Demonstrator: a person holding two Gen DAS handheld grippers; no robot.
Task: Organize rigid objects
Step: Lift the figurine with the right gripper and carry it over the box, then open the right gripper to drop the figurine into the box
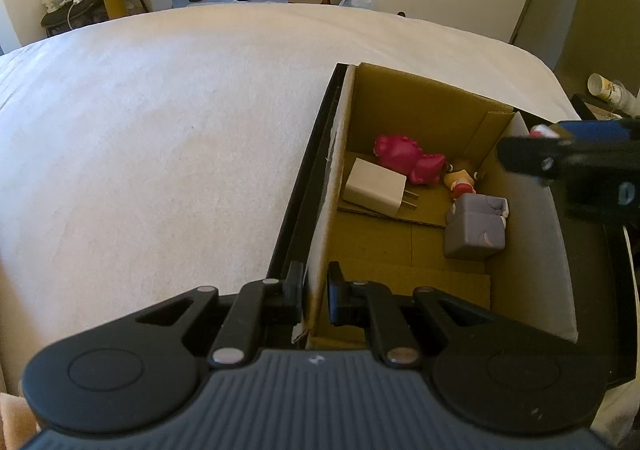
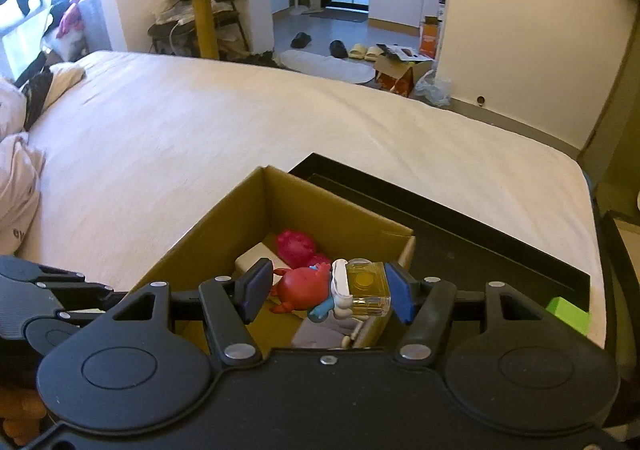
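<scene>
An open cardboard box [image 1: 404, 105] stands on a white bed. Inside lie a pink figure [image 1: 404, 157], a white charger plug [image 1: 374, 187], a small doll [image 1: 462, 179] and a grey block toy [image 1: 476, 228]. My left gripper [image 1: 316, 296] is shut on the box's near left wall. My right gripper [image 2: 328, 290] hangs over the box [image 2: 200, 228], shut on a red toy figure [image 2: 302, 290] fixed to a clear yellow cube. In the left wrist view the right gripper [image 1: 560, 159] shows at the box's right rim, with a bit of the toy visible.
The box sits against a black tray [image 2: 444, 238] on the bed [image 2: 240, 121]. A green block [image 2: 568, 314] lies at the bed's right edge. Pillows and clothes are at the far left. Past the bed are a yellow round table [image 2: 204, 13], shoes and boxes on the floor.
</scene>
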